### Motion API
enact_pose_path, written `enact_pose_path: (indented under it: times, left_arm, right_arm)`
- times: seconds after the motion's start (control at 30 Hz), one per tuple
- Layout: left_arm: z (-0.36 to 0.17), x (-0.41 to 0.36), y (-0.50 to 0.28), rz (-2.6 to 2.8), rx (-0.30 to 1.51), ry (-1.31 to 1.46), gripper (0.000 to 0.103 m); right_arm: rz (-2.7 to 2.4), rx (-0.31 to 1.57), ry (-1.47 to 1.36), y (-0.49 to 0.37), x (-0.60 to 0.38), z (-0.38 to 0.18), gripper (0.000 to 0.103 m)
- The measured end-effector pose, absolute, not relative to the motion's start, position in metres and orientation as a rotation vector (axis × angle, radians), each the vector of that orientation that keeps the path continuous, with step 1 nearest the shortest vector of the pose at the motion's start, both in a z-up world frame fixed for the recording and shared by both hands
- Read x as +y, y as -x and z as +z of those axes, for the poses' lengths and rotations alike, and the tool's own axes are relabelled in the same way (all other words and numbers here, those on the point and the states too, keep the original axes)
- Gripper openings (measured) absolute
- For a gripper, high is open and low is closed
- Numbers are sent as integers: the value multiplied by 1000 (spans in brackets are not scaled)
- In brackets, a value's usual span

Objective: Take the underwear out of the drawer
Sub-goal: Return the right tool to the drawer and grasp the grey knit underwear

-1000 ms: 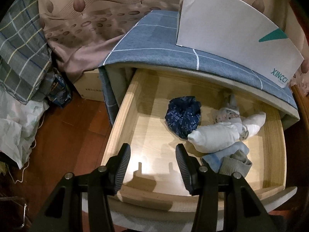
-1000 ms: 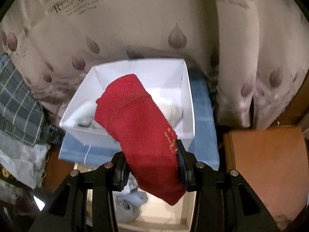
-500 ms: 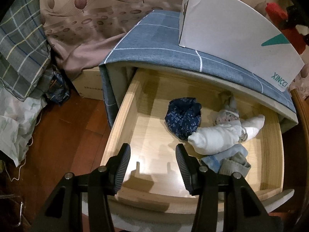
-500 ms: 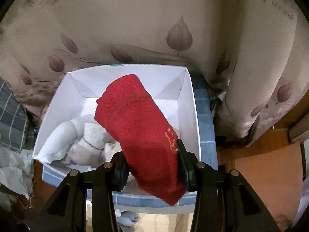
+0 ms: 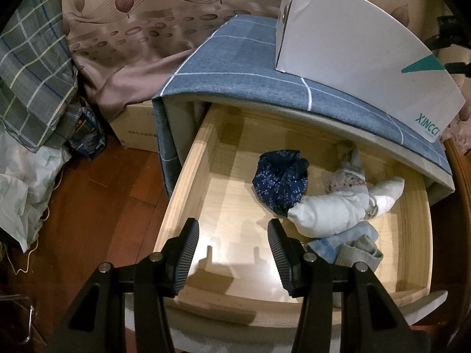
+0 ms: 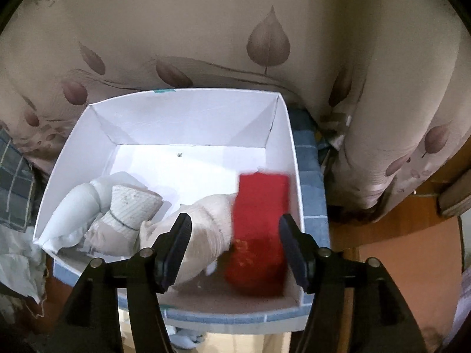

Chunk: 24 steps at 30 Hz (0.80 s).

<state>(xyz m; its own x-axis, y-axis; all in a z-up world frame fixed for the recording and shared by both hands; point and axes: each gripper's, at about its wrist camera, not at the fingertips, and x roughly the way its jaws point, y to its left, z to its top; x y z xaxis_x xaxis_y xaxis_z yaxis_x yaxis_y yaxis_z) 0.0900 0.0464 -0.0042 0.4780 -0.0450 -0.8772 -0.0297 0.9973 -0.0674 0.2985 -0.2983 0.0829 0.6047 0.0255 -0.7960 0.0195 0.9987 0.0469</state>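
Observation:
The wooden drawer (image 5: 188,176) stands pulled out under a blue checked cabinet top (image 5: 235,67). Inside lie a dark blue speckled bundle (image 5: 281,182), a white roll (image 5: 326,214), a pale patterned piece (image 5: 347,178) and a light blue and grey piece (image 5: 353,247). My left gripper (image 5: 232,250) hangs open over the drawer's front, holding nothing. My right gripper (image 6: 235,241) is above the white box (image 6: 188,123) with its jaws opening. The red underwear (image 6: 260,229), blurred, is free of the pads and drops into the box's right side beside a beige roll (image 6: 206,235) and white rolls (image 6: 97,211).
The white box (image 5: 362,50) stands on the cabinet top at the right. Leaf-print curtain (image 6: 235,29) hangs behind it. A cardboard box (image 5: 138,129), plaid cloth (image 5: 29,73) and pale bags (image 5: 26,182) crowd the wooden floor (image 5: 97,220) left of the drawer.
The right gripper moved forward over the white box, then its jaws spread and let go of the red underwear, which fell into the box. The left gripper stayed put.

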Motion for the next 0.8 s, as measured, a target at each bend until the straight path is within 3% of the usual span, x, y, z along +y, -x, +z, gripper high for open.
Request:
enact_pose_path:
  times: [0.33, 0.8]
  left_arm:
    - [-6, 48, -90, -6, 1089, 82, 50]
    - [-6, 54, -89, 11, 1091, 99, 50]
  right_arm:
    - [151, 969, 24, -204, -270, 88, 67]
    - [277, 1425, 13, -144, -211, -85, 69]
